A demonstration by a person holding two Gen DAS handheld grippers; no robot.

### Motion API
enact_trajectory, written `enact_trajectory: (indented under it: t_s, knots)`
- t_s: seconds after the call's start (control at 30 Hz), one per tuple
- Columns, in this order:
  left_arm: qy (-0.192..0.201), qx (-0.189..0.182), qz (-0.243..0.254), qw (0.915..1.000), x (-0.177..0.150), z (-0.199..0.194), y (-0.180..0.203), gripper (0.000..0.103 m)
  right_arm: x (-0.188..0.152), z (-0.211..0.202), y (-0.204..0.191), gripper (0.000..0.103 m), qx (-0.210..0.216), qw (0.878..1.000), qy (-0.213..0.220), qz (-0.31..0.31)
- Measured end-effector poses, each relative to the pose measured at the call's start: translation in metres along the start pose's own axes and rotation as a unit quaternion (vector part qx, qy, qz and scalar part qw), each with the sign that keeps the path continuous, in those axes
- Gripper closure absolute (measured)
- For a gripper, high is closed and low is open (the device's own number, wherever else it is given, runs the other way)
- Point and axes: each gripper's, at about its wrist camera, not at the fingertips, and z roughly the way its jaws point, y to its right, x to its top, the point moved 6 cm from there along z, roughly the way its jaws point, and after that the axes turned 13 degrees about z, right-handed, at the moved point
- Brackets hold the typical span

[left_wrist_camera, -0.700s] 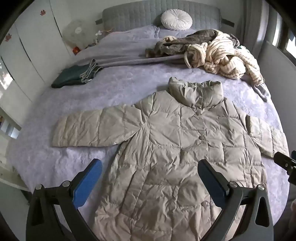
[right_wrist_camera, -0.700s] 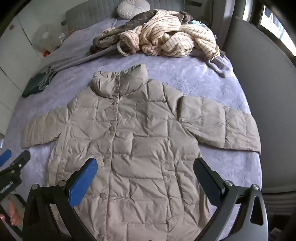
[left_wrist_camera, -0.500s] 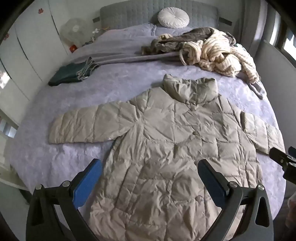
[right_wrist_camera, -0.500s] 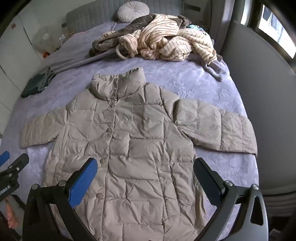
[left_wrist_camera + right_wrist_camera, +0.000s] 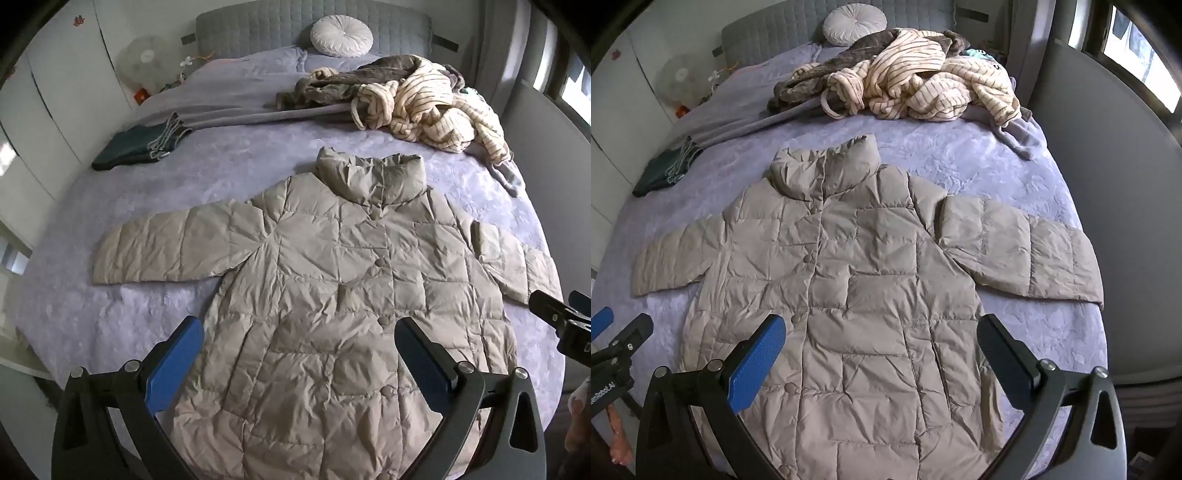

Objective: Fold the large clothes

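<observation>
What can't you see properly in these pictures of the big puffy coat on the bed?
- Puffy coat bottom hem: both wrist views, cut off by the lower edge and hidden behind the open left gripper and right gripper.
- Clothes pile: tangled, so separate garments can't be counted.
- Right gripper in the left view: cut off by the right edge.

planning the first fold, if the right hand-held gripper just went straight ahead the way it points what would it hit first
Most likely the quilted front of the beige puffer coat, right of its button line; the right hand-held gripper is open and empty. Depth is unclear.
</observation>
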Motion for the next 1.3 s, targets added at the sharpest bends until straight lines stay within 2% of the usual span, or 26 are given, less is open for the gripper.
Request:
enact_trajectory:
  t_s: [1.3]
  knots:
    - [0.007,-0.004,0.003,1.0000,0.0033,-0.0048,0.0019,0.000,0.0015,-0.0060,0.0002,0.000,0.004,1.000,0.005,-0.003]
